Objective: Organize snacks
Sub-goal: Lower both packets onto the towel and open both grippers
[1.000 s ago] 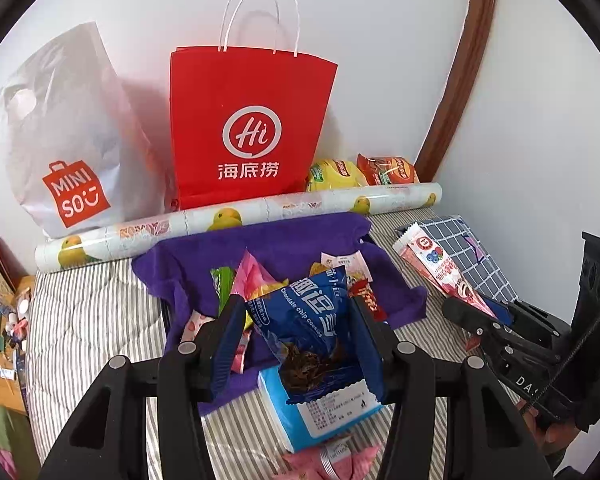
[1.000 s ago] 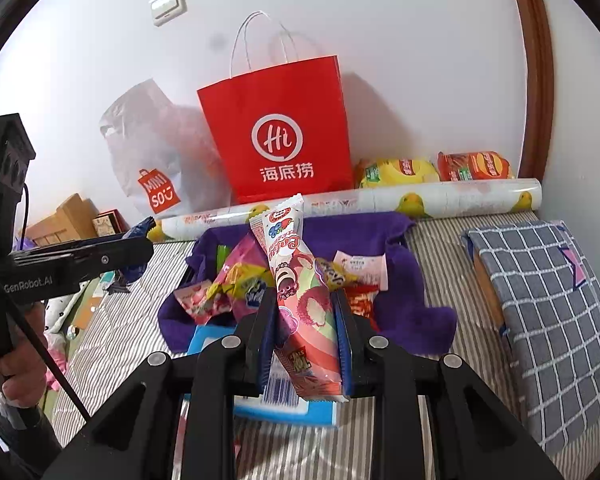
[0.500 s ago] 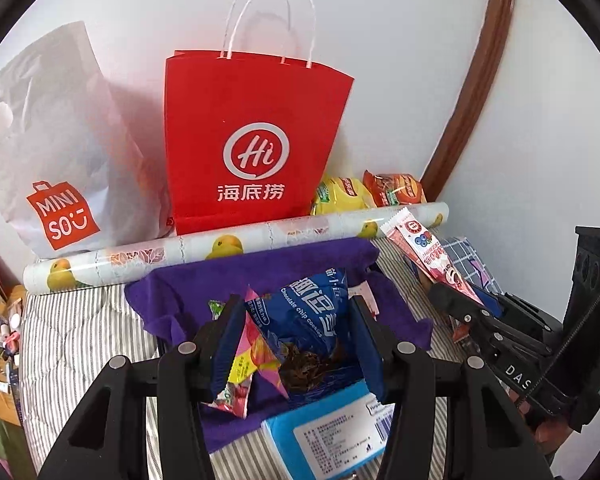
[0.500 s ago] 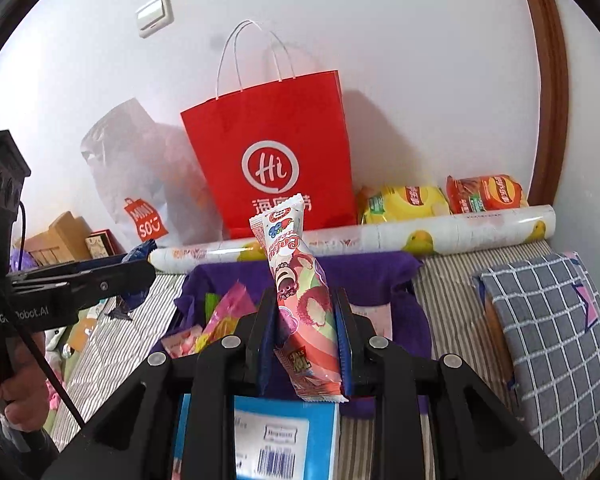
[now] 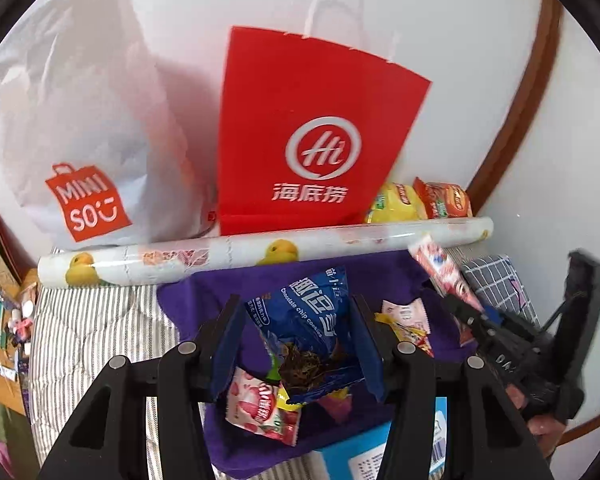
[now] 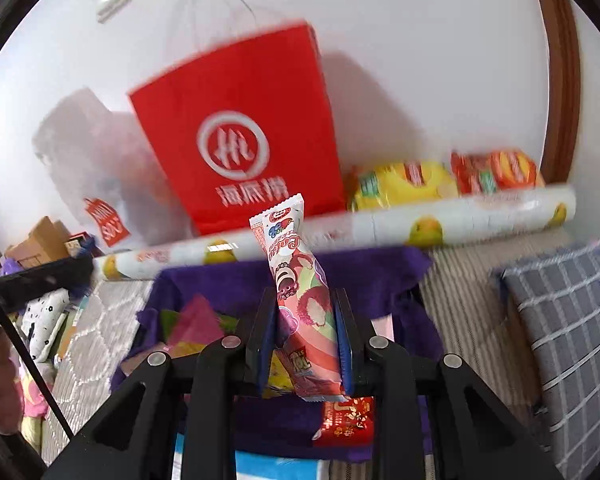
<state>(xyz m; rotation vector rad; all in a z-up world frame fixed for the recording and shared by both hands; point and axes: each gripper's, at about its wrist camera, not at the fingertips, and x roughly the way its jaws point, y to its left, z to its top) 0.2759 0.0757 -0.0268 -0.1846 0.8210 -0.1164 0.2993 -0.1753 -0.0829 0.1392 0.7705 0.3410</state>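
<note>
Left gripper point(image 5: 296, 344) clamped on a blue cookie packet point(image 5: 312, 332) and right gripper point(image 6: 306, 344) clamped on an upright pink snack stick point(image 6: 300, 300), both above the purple cloth point(image 6: 372, 280), in front of the red paper bag point(image 6: 240, 128).

Paper bag point(image 5: 312, 128) against the wall, plastic bag point(image 5: 88, 120) to its left, roll point(image 5: 260, 250) lying before both

Soft, even daylight fills both views; the tall red paper carrier bag point(image 5: 300, 132) throws a faint grey shadow on the white wall to its right; motion blur smears its logo and handles, worst in the right wrist view point(image 6: 236, 148); fisheye curvature bends the edges into black corners.
</note>
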